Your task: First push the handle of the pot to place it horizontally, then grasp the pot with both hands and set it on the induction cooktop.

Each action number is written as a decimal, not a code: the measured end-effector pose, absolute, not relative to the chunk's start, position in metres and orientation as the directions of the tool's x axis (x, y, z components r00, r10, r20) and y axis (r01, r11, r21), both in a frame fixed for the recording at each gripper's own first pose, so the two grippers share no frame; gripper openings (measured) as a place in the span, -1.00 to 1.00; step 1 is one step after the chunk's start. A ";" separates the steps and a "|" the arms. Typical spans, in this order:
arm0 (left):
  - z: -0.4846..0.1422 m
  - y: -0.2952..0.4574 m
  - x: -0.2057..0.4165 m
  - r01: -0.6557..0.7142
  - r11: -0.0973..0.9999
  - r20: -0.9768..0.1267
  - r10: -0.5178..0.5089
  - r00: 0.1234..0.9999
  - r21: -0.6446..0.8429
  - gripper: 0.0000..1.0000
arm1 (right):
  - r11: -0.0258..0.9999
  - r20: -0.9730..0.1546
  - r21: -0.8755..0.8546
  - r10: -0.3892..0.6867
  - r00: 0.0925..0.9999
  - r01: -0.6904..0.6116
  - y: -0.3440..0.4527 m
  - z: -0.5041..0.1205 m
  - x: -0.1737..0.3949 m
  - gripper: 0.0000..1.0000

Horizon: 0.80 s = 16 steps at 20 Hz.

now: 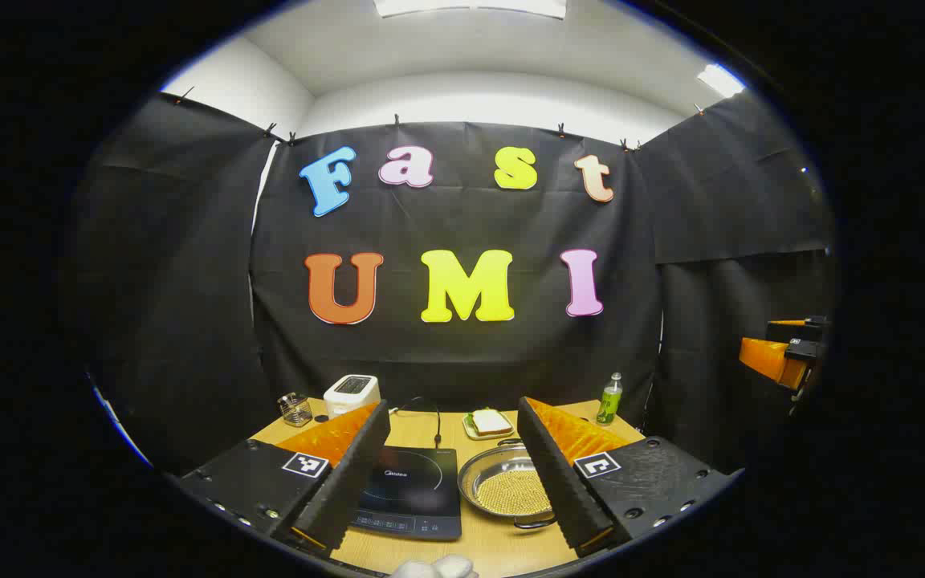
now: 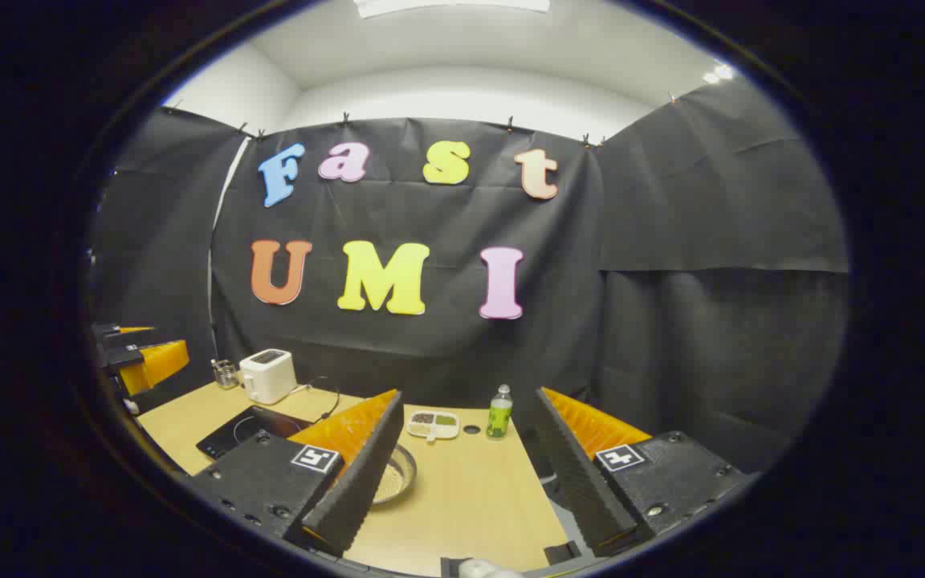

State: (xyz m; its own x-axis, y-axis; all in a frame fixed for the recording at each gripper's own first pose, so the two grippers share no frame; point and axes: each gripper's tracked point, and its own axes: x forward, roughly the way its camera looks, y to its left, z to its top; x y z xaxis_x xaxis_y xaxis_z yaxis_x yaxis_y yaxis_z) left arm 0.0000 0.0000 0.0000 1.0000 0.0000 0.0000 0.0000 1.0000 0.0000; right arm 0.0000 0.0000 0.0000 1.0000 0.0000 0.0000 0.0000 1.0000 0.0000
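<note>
**Pot beside the cooktop, both grippers spread and empty**

Pot [image 1: 508, 484], a shallow steel pan with a pale grainy filling, sits on the table [image 1: 478, 550] between the left gripper's [image 1: 454, 474] fingers, just inside the right-hand finger, which hides its right edge. One loop handle [image 1: 535, 523] shows at its near rim. Its jaws stand wide apart, holding nothing.

Between those same fingers, against the left-hand one, lies the cooktop [image 1: 413, 490], just beside the pot; it bears a small mark too fine to read.

Beyond the jaws stand a toaster [image 1: 352, 394], a plate of bread [image 1: 488, 424], a green bottle [image 1: 609, 399] and a glass [image 1: 295, 409].

The right gripper [image 2: 474, 461] is likewise spread wide over bare table, gripping nothing; the pot's rim peeks from behind its left-hand finger.
</note>
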 end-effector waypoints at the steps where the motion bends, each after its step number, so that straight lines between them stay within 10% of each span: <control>1: 0.001 -0.001 -0.001 0.001 1.000 0.000 -0.001 1.000 -0.007 0.90 | 1.000 -0.007 -0.003 0.002 1.000 -0.002 0.001 -0.001 0.000 0.94; 3: 0.002 0.000 0.000 0.005 1.000 0.001 -0.005 1.000 -0.020 0.69 | 1.000 -0.004 -0.011 -0.001 1.000 0.001 0.001 0.000 0.003 0.94; 16: -0.006 0.019 0.004 -0.030 0.999 -0.010 0.030 0.999 -0.020 0.90 | 0.998 -0.040 -0.003 0.057 0.998 -0.057 0.031 -0.005 0.022 0.94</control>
State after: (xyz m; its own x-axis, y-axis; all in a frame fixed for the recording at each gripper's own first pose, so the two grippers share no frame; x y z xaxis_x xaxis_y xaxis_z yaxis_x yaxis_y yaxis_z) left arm 0.0042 0.0187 -0.0065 0.9995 0.0300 -0.0099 -0.0302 0.9993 -0.0202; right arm 0.0217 0.0307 -0.0047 0.9975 0.0572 -0.0404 -0.0574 0.9983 -0.0031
